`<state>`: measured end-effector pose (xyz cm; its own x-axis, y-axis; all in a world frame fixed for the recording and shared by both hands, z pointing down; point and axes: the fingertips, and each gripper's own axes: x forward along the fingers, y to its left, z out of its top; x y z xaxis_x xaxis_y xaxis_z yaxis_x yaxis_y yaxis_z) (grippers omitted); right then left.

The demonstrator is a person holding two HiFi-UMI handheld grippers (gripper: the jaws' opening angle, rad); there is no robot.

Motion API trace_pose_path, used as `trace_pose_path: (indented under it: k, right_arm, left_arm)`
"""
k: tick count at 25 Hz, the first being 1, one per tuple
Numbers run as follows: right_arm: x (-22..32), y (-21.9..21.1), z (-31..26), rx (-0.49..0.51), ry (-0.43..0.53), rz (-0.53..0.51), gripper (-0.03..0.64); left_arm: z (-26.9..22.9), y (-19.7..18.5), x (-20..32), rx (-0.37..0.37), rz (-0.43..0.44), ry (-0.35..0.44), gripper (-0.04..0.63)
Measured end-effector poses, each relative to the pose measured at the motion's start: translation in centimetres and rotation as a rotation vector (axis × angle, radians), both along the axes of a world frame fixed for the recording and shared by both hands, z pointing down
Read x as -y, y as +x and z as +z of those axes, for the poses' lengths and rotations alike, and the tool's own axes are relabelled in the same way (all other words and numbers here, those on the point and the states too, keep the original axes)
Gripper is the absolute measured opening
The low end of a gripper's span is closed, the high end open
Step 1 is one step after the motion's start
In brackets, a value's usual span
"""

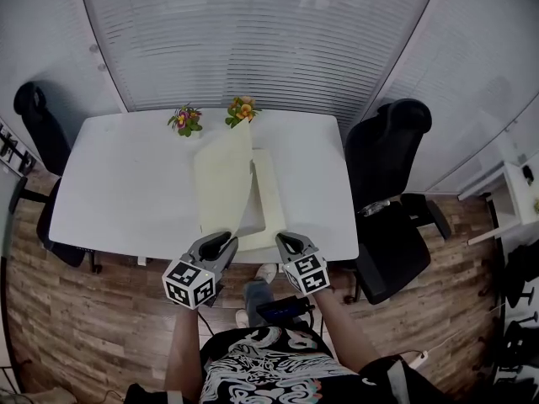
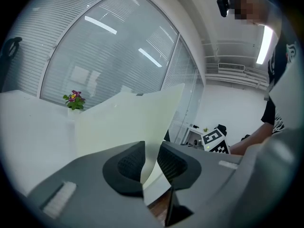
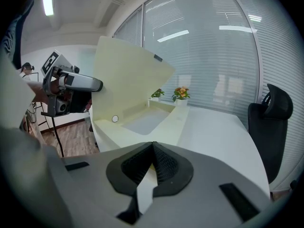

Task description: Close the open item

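Head view shows a cream case lying open on the white table (image 1: 126,183), just ahead of both grippers. Its lid (image 1: 223,179) stands up steeply, and its base (image 1: 271,199) lies flat to the right of the lid.

The left gripper (image 1: 221,242) is at the near corner of the lid. In the left gripper view the thin sheet of the lid passes between the two dark pads (image 2: 129,165), and the jaws are pressed in on it from both sides. The rest of the lid rises ahead of this gripper and a little to its left.

The right gripper (image 1: 286,242) is just beside the near edge of the base. In the right gripper view its jaws are brought together at the tips, with nothing between them. The shallow tray of the base lies ahead of it, with a small round mark (image 3: 114,118) on the near rim. The raised lid is to its left.

Far ahead of the grippers, at the back edge of the table, stand two small flower pots (image 1: 185,120). A black chair (image 1: 396,167) stands to the right of the right gripper.
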<state>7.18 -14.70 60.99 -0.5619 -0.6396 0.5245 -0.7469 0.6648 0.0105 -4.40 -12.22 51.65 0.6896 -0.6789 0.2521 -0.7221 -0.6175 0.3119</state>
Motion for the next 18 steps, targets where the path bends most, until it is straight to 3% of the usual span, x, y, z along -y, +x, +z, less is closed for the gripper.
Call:
trace_pose_path:
  k: [18]
  right_arm:
    - [0.0,0.0,-0.1,0.011,-0.002,-0.012,0.000]
  left_arm:
    - [3.0,3.0,0.5,0.149,0.098,-0.046,0.095]
